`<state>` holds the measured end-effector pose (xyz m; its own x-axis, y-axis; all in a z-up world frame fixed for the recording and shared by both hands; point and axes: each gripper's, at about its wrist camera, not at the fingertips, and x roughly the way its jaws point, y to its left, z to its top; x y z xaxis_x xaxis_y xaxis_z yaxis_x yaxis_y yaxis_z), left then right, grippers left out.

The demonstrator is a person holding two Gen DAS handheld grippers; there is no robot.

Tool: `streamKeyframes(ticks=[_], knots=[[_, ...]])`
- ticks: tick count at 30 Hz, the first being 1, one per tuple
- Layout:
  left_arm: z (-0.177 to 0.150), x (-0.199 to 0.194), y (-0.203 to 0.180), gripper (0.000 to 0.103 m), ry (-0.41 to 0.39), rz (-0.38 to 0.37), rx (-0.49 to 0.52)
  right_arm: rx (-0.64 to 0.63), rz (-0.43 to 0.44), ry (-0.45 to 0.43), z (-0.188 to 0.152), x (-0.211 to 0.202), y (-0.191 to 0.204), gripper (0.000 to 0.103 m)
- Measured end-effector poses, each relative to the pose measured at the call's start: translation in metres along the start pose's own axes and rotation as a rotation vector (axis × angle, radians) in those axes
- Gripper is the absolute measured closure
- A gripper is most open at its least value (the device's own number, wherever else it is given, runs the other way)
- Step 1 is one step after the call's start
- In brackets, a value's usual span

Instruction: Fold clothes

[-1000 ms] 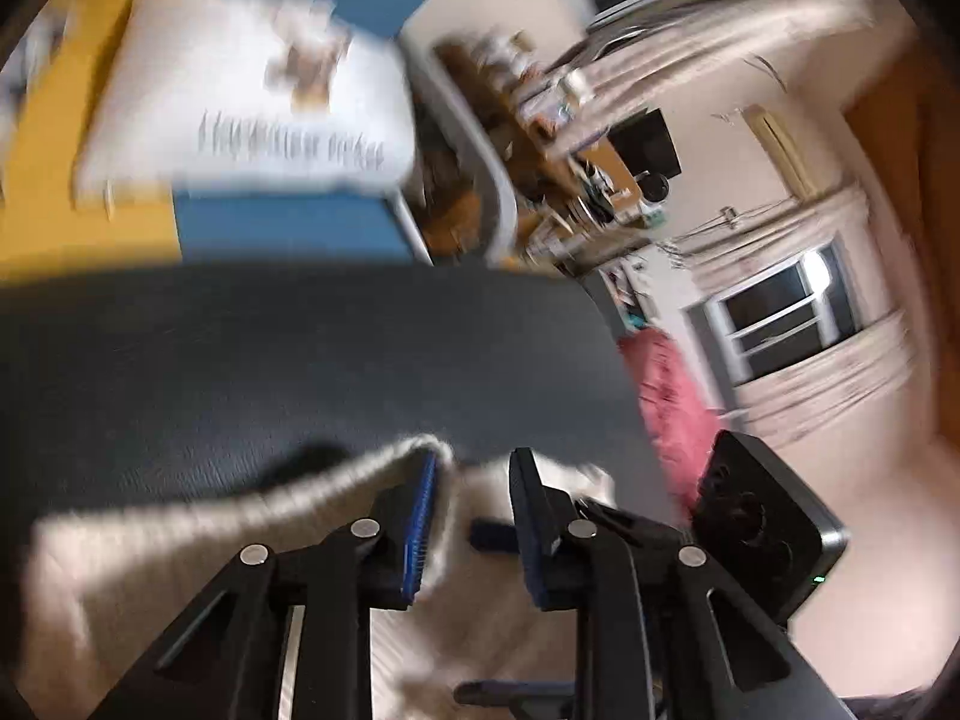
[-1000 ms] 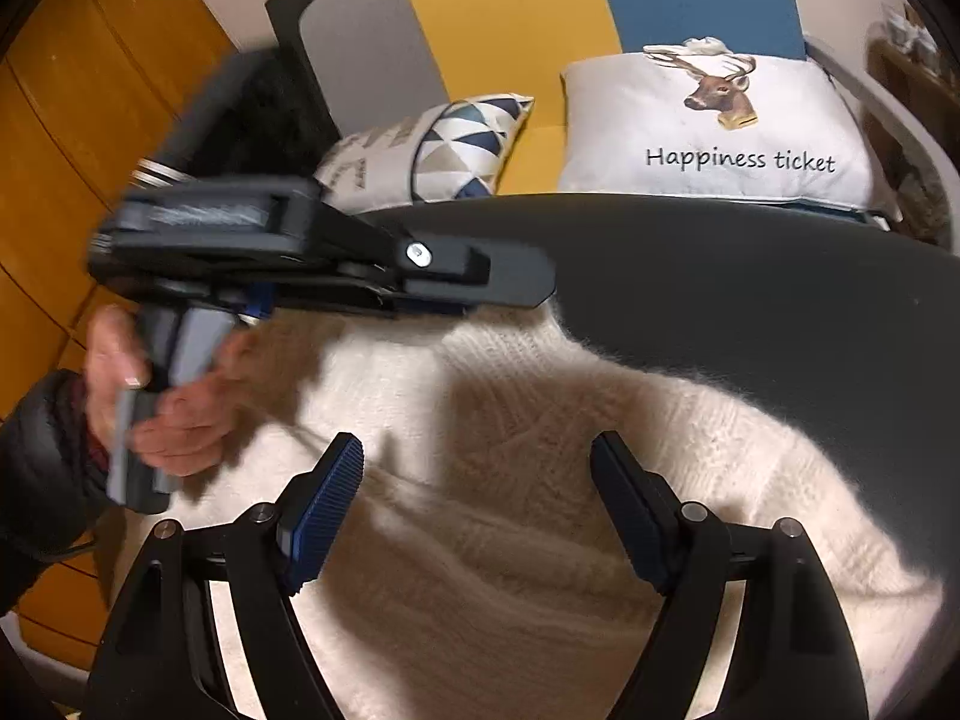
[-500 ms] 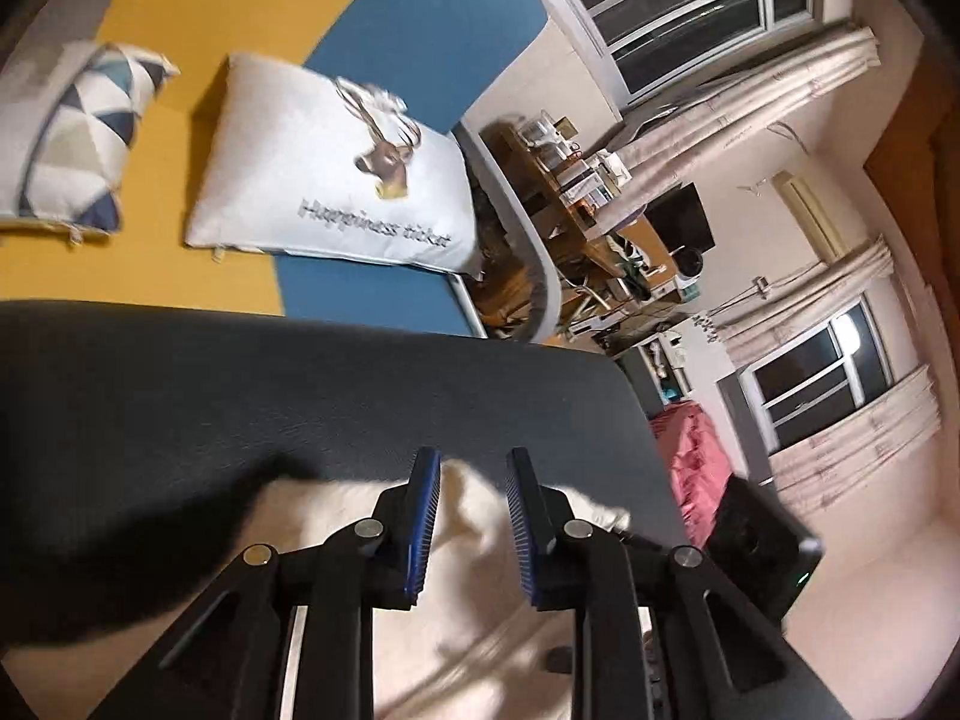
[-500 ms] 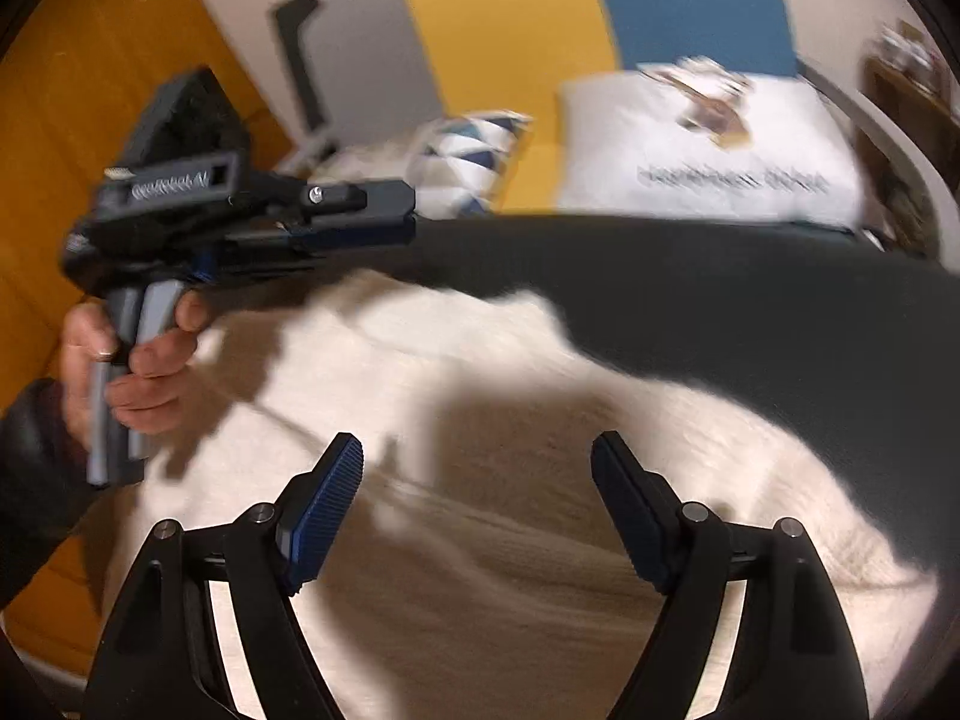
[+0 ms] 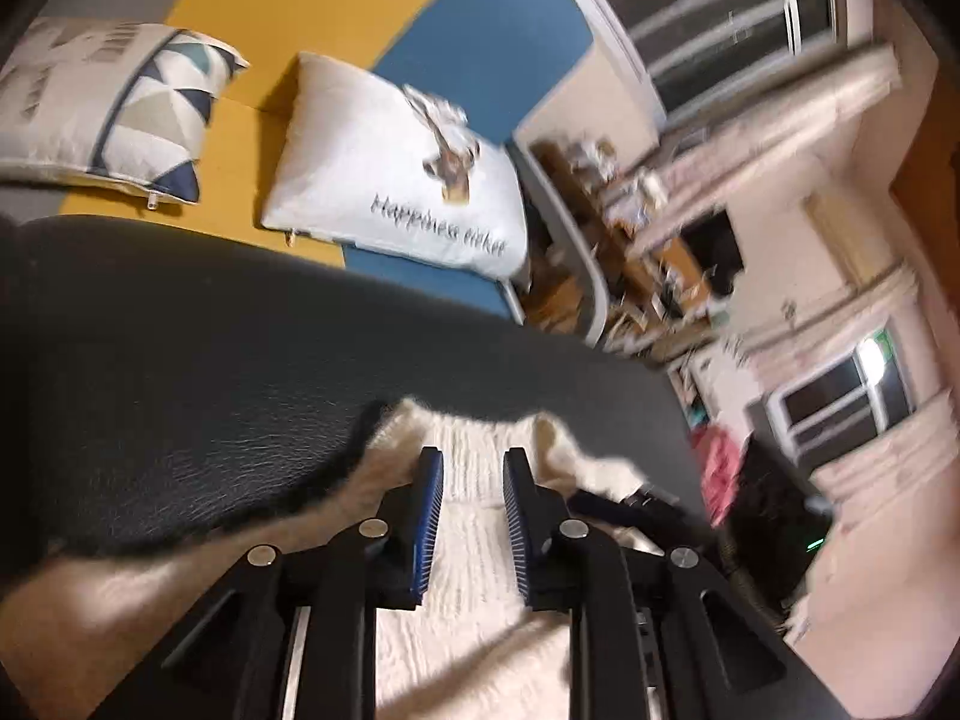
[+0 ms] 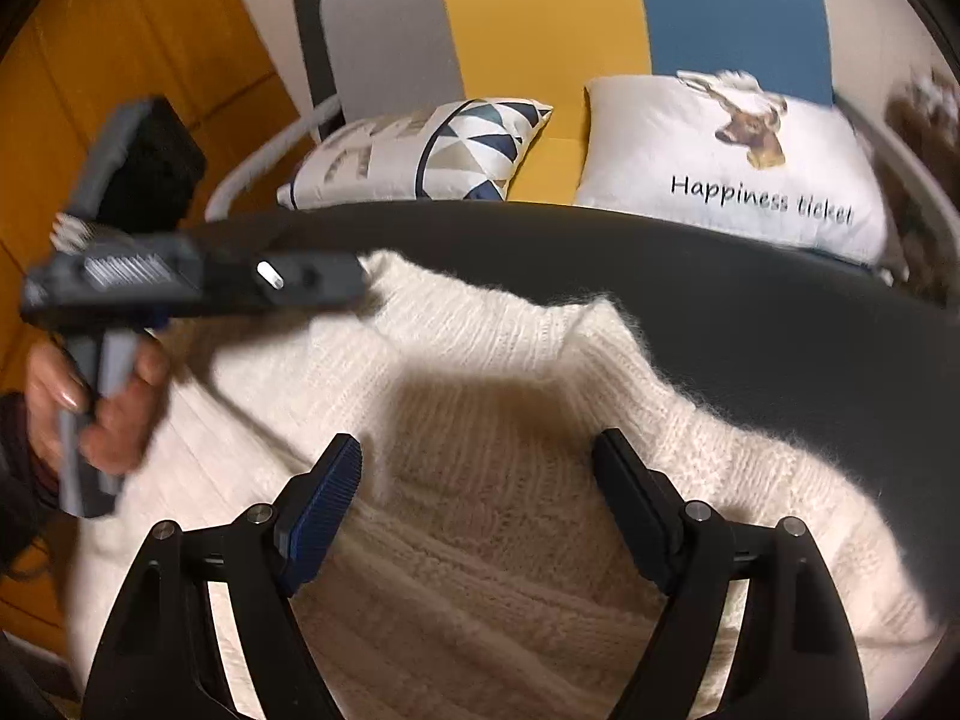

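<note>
A cream knitted sweater [image 6: 510, 540] lies spread on a black table [image 6: 780, 324], its ribbed collar toward the far edge. My right gripper [image 6: 477, 447] hangs wide open just above the sweater's chest, with nothing pinched between its pads. A hand holds my left gripper [image 6: 354, 285] at the sweater's left side, pointing toward the collar. In the left wrist view the left gripper [image 5: 473, 453] hovers over the sweater [image 5: 468, 540] near its far edge. Its jaws are closing but still a narrow gap apart, with knit showing in the gap and no fabric pressed.
Behind the table [image 5: 180, 372] stands a grey, yellow and blue sofa [image 6: 540, 12] with a triangle-pattern cushion [image 6: 432, 150] and a white deer cushion [image 6: 738, 162]. An orange wooden wall [image 6: 120, 30] is on the left. Cluttered shelves [image 5: 630, 240] and windows lie beyond the table's right end.
In the right wrist view the left gripper has drawn back to the left, off the sweater's middle. Its jaws stand slightly wider than a second ago. The right gripper stays open over the chest.
</note>
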<state>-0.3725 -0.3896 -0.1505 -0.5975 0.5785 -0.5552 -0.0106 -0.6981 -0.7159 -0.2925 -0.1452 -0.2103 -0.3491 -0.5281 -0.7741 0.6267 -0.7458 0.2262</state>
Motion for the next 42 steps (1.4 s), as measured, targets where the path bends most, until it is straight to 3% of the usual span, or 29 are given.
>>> streamKeyframes(ticks=[4, 7, 11, 15, 18, 21, 23, 24, 28, 31, 35, 40, 42], knots=[[-0.004, -0.023, 0.013, 0.083, 0.005, 0.056, 0.009, -0.01, -0.011, 0.033, 0.008, -0.007, 0.01, 0.02], [-0.015, -0.036, 0.016, 0.083, 0.02, 0.016, 0.044, -0.037, 0.175, 0.011, 0.022, -0.019, 0.034, 0.019], [-0.031, -0.045, 0.014, 0.083, 0.023, -0.025, 0.085, 0.07, 0.439, 0.034, 0.055, -0.003, 0.044, 0.017], [-0.045, -0.043, 0.003, 0.083, 0.03, 0.004, 0.192, 0.262, 0.505, 0.119, 0.082, 0.036, 0.027, 0.015], [-0.049, -0.033, 0.0, 0.081, 0.065, 0.045, 0.221, 0.316, 0.51, 0.231, 0.086, 0.066, 0.026, 0.015], [-0.052, -0.028, 0.0, 0.081, 0.071, 0.067, 0.227, 0.358, 0.663, 0.235, 0.087, 0.073, 0.031, 0.015], [-0.053, -0.029, 0.001, 0.081, 0.068, 0.063, 0.221, 0.384, 0.757, 0.19, 0.09, 0.075, 0.033, 0.013], [-0.053, -0.03, 0.002, 0.081, 0.066, 0.061, 0.218, 0.399, 0.741, 0.176, 0.091, 0.078, 0.031, 0.005], [-0.055, -0.029, 0.001, 0.082, 0.065, 0.076, 0.221, 0.44, 0.633, 0.148, 0.096, 0.085, 0.025, 0.004], [-0.055, -0.031, -0.003, 0.081, 0.066, 0.088, 0.229, 0.379, 0.509, 0.119, 0.097, 0.064, 0.029, 0.004], [-0.044, -0.032, -0.021, 0.08, 0.055, 0.053, 0.247, 0.354, 0.451, 0.097, 0.091, 0.024, 0.009, 0.004], [-0.025, 0.007, -0.028, 0.08, 0.096, 0.1, 0.272, 0.345, 0.412, 0.207, 0.075, 0.019, 0.001, 0.004], [-0.022, 0.016, -0.02, 0.086, 0.1, 0.121, 0.235, 0.358, 0.365, 0.219, 0.066, 0.022, -0.009, 0.004]])
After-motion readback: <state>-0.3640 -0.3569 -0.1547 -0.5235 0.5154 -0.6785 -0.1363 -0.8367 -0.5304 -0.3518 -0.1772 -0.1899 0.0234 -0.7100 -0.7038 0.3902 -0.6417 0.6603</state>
